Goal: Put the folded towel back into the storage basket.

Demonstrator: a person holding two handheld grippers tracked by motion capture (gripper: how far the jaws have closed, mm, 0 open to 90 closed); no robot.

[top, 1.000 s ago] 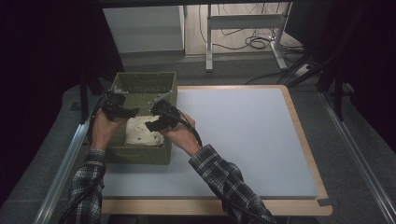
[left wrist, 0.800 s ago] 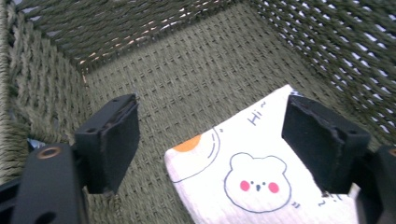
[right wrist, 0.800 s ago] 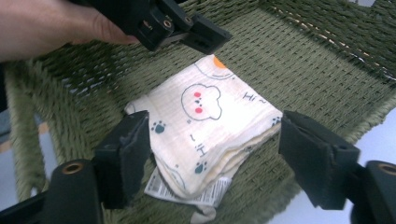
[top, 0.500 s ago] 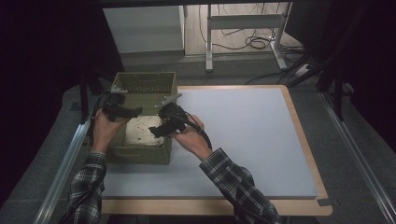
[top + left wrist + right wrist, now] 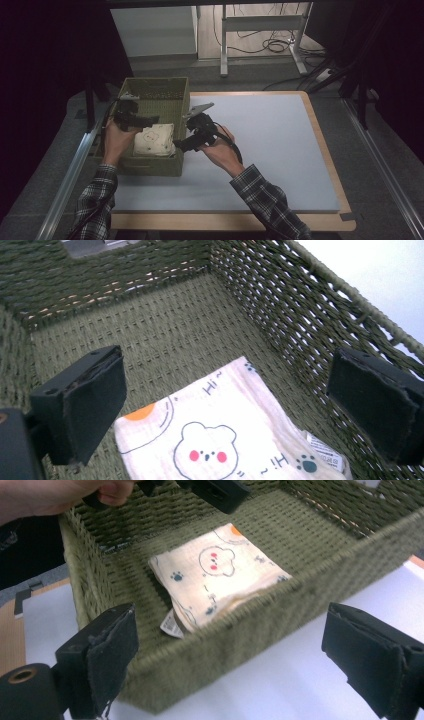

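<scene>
A green woven basket (image 5: 155, 84) stands on the left of the table. A folded cream cloth (image 5: 154, 140) with a bear print lies flat on its floor, toward the near end. My left gripper (image 5: 148, 120) hovers over the basket's left side. Its jaws have just been opening and stand wide above the cloth (image 5: 220, 440), touching nothing. My right gripper (image 5: 181, 146) sits just outside the basket's right wall (image 5: 260, 620). Its jaws have also just been opening, and nothing is between them. From there the cloth (image 5: 220, 570) shows inside the basket, with the left gripper (image 5: 210, 490) beyond it.
A pale blue mat (image 5: 270, 135) covers the wooden tabletop (image 5: 225, 221) right of the basket. Metal rails (image 5: 70, 175) run along both sides of the table. A desk frame and cables (image 5: 270, 45) stand on the floor behind.
My right gripper has moved right, from over the cloth to outside the basket's right wall. Both grippers' jaws have spread wider. The cloth lies free in the basket.
</scene>
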